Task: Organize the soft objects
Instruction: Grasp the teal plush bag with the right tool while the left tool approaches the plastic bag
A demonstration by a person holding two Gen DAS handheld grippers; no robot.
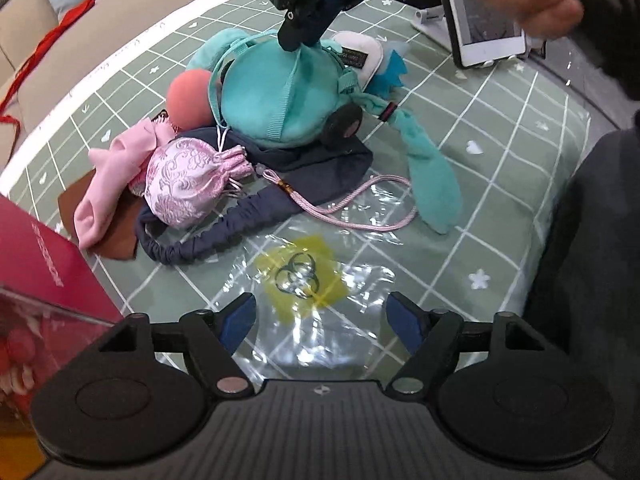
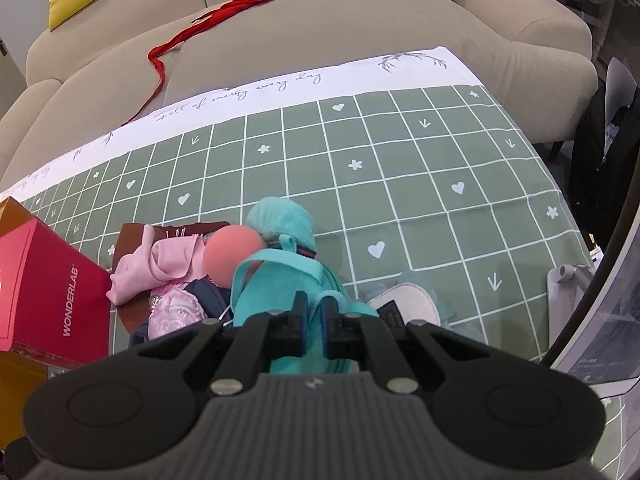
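A teal plush bag (image 1: 276, 96) with long ears lies on a pile of soft things on the green checked cloth. My right gripper (image 2: 314, 320) is shut on the bag's teal strap (image 2: 320, 304); it also shows from above in the left wrist view (image 1: 296, 40). Beside the bag are a peach ball (image 1: 188, 98), a pink cloth (image 1: 116, 176), a pink brocade pouch (image 1: 184, 184) with a cord, and a navy cloth with a scrunched band (image 1: 224, 220). My left gripper (image 1: 322, 316) is open and empty, low over a clear plastic bag (image 1: 304, 276) with a yellow biohazard mark.
A red WONDERLAB box (image 2: 48, 292) stands at the left of the pile. A tablet on a stand (image 1: 484, 32) is at the far right. A beige sofa (image 2: 320, 40) with a red ribbon lies beyond the cloth. A white plush piece (image 2: 404, 304) lies right of the bag.
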